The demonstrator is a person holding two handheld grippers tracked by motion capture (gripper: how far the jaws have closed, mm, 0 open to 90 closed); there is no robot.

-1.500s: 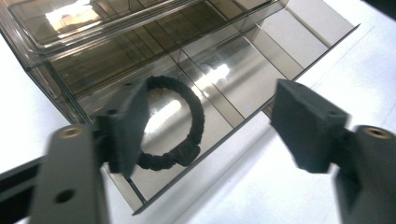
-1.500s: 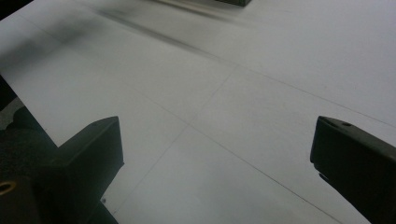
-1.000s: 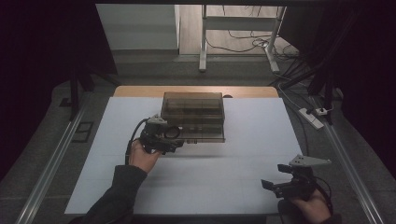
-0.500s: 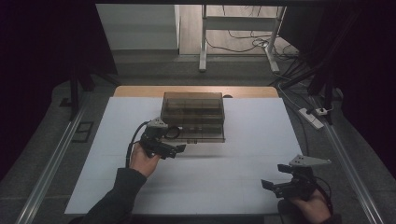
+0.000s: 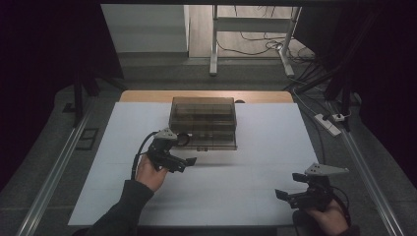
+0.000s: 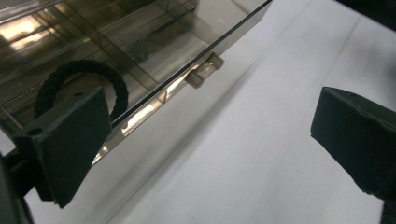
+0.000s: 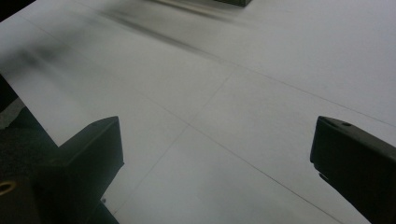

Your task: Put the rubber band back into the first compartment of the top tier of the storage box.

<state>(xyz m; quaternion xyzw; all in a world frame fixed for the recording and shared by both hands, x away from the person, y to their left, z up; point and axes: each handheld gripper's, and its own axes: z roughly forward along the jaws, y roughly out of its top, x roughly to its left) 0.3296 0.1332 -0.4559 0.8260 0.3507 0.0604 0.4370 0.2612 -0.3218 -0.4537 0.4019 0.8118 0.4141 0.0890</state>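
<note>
High view: left claw [image 5: 189, 162] gapes empty beside the smoky transparent plastic drawer box [image 5: 202, 122]; rigid, slippery, probably light, so pinch its small front knob [image 6: 204, 71].

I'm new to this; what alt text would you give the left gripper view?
Open black tongs frame a smoky clear box on a white table. A black ring lies on the box beside the left tong, near a small knob on its front.

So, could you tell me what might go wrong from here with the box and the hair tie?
1. The open left tool sits close to the clear compartment box; a careless move could shove it across the white sheet.
2. The black hair tie rests on the lid near its edge and could slide off.
</note>
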